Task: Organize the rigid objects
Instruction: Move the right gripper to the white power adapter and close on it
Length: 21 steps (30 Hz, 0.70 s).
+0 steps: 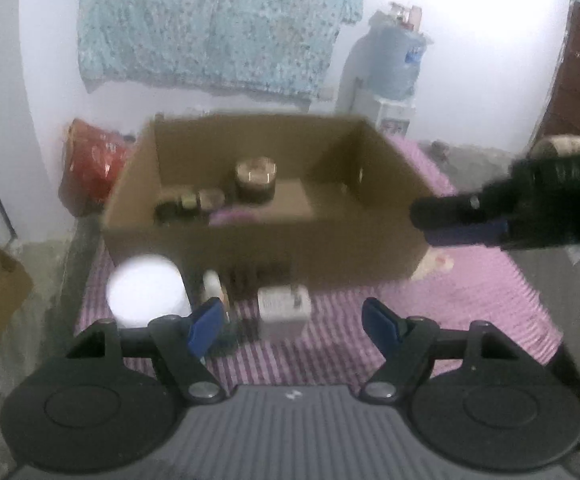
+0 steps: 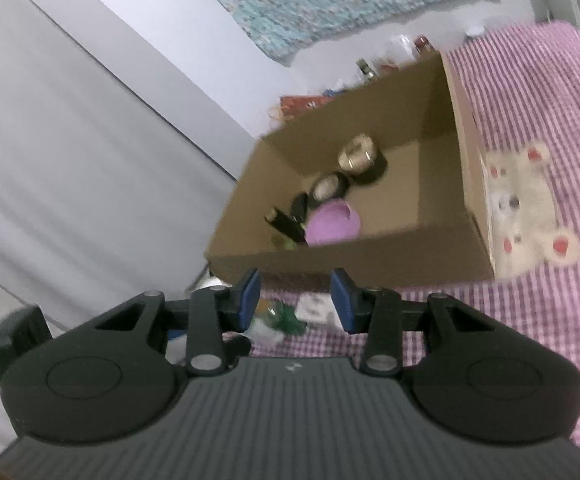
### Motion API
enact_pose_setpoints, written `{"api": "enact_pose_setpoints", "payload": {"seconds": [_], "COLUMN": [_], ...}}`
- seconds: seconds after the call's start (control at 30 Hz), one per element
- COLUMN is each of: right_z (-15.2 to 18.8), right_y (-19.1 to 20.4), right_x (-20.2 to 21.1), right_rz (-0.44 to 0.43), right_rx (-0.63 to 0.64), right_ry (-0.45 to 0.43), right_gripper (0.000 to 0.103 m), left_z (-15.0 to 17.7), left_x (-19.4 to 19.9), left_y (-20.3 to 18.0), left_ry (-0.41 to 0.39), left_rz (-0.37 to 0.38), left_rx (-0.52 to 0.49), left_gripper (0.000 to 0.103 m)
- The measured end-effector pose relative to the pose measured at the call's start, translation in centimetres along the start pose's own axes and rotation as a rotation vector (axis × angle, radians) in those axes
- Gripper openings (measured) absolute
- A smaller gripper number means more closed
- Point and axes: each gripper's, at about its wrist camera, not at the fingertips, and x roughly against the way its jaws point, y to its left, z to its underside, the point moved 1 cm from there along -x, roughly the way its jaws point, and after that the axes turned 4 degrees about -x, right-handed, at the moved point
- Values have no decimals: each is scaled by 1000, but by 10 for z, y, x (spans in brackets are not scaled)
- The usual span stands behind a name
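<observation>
Nearest the cardboard box, on its front side, a white tub, a small white carton and a dark bottle are seen on the purple striped cloth. The left gripper is held wide open and empty before them. Inside the box lie a gold-lidded jar, a pink lid and dark tubes (sharper in the right view). The right gripper, jaws parted and empty, is seen beside the box only in the left view. No writing can be read.
</observation>
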Motion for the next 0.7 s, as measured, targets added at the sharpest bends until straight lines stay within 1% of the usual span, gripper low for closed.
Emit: {"api": "enact_pose_setpoints", "payload": {"seconds": [0.13,0.2,0.33,0.43,0.53,0.67,0.7], "right_z": [22,26,25,22,18,13,13], "right_y": [-6,-9,-14,-17,-19,-22,-22], "right_x": [-24,-38,-66,-82,-97,-114,-116], "right_rz": [20,36,50,55,56,57,55], "right_rx": [-18,-19,-37,-48,-52,-52,-50], "right_ry": [45,65,96,111,125,148,152], "right_gripper": [38,38,38,38,38,38,38], "left_z": [23,29,37,38,37,35,34], "left_x": [-25,-37,-52,-63,-71,-80,-81], "left_y": [-2,-7,-13,-16,-19,-17,-17], "left_ry": [41,47,14,-1,-15,-11,-9], "left_rz": [12,-19,-87,-117,-125,-127,-128], "left_rx": [21,3,-32,-46,-58,-37,-32], "left_gripper": [73,69,68,68,67,61,61]}}
